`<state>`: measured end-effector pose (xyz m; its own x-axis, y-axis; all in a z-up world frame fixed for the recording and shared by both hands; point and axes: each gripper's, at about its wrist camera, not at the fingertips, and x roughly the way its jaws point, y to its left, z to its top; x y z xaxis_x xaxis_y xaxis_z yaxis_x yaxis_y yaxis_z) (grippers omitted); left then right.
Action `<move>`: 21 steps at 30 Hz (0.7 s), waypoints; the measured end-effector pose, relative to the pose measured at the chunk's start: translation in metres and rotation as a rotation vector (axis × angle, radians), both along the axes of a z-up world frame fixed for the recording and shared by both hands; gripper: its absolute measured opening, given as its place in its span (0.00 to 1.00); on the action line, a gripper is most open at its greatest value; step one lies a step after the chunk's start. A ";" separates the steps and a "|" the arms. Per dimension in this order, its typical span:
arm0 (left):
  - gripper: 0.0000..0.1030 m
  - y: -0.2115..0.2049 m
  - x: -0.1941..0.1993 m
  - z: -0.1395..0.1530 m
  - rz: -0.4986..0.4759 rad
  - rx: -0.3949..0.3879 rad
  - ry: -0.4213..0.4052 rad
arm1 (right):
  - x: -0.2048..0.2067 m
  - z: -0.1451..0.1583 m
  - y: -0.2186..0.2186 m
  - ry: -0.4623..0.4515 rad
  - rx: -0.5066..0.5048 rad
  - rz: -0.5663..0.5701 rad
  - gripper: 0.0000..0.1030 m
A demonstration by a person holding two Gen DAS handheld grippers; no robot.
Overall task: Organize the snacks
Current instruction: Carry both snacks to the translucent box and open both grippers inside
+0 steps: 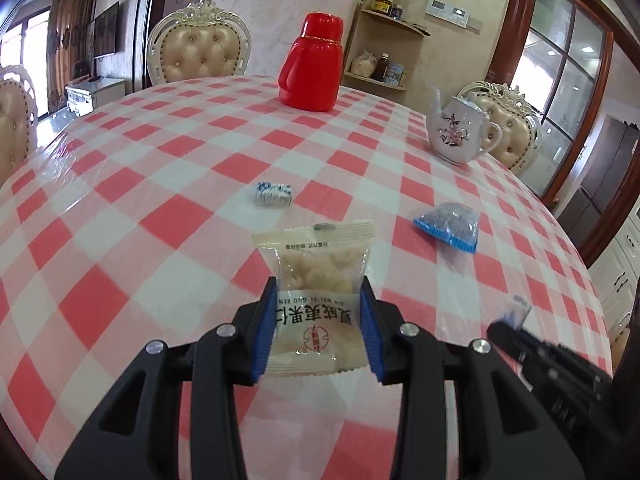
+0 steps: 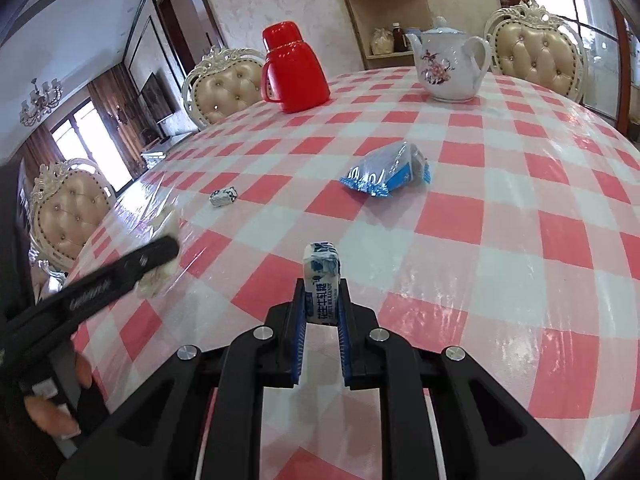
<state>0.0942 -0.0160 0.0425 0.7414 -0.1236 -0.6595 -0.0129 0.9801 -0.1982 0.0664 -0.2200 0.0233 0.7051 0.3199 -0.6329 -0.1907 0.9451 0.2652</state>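
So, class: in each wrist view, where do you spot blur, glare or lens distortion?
Left wrist view: the right tongs at the lower right are blurred, and the door frame bows. Right wrist view: the left tongs are smeared, glare streaks the tablecloth, and the table edge curves.

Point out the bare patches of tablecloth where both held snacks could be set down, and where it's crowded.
Free: the wide checked stretch left of the small blue-white candy, toward the red flask; also the cloth between flask and teapot. Crowded: the near middle, where the blue packet lies ahead of the left gripper and right gripper.
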 end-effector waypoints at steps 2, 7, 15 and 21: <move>0.38 0.001 -0.008 -0.003 -0.004 -0.005 0.007 | -0.007 0.004 -0.002 -0.015 0.012 -0.007 0.14; 0.38 0.002 -0.027 -0.003 -0.013 -0.011 -0.005 | -0.025 0.004 -0.005 -0.023 0.024 -0.025 0.14; 0.38 0.004 -0.054 -0.002 -0.013 -0.010 -0.023 | -0.046 0.004 -0.001 -0.027 0.031 -0.022 0.14; 0.38 0.009 -0.071 -0.005 -0.011 -0.026 -0.023 | -0.071 0.002 0.002 -0.027 0.074 -0.008 0.14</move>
<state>0.0235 -0.0073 0.0376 0.7551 -0.1485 -0.6385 0.0023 0.9746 -0.2238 -0.0048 -0.2183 0.0256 0.7243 0.3589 -0.5886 -0.1908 0.9248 0.3291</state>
